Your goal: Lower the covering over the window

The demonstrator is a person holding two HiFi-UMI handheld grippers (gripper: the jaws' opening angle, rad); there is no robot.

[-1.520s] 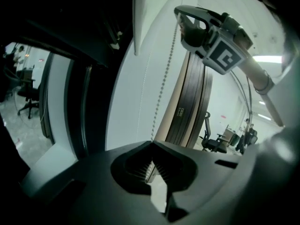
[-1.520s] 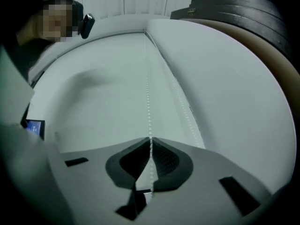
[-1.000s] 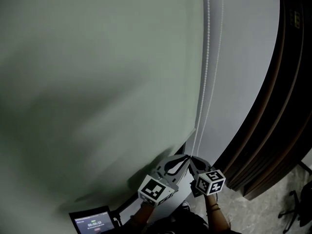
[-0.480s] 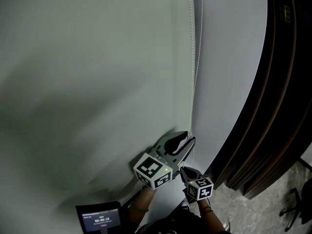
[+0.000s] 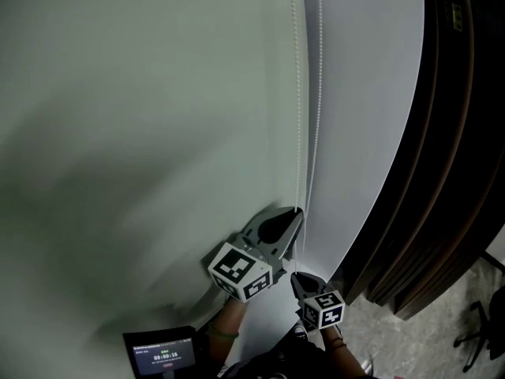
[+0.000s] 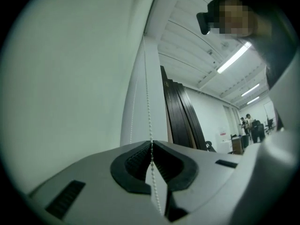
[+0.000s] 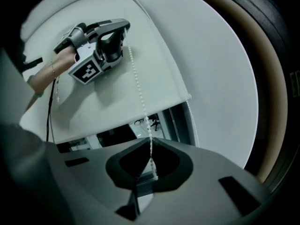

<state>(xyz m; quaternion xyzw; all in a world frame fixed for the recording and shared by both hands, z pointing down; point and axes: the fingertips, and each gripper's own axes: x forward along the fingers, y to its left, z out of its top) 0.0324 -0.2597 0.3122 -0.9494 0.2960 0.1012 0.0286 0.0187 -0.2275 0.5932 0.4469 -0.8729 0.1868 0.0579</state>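
Note:
A pale green roller blind (image 5: 142,133) hangs over the window, and its bottom bar (image 7: 117,125) shows above dark glass in the right gripper view. A white bead chain (image 5: 298,93) runs down the blind's right edge in two strands. My left gripper (image 5: 298,212) is the upper one. Its jaws are closing, and their tips (image 6: 151,143) pinch one chain strand. Lower on the chain and nearer the person, my right gripper (image 5: 296,276) is shut on a strand, which runs between its tips (image 7: 149,140). The right gripper view also shows the left gripper (image 7: 125,27) up against the blind.
A white wall strip (image 5: 363,133) lies right of the chain, then dark brown stacked panels (image 5: 450,172). A small screen with a timer (image 5: 162,354) sits at the lower left, and an office chair (image 5: 477,330) at the lower right. People stand far off (image 6: 248,125).
The left gripper has let go of the chain, climbed it and closed on it again higher up. The right gripper has drawn down toward the person with its strand.

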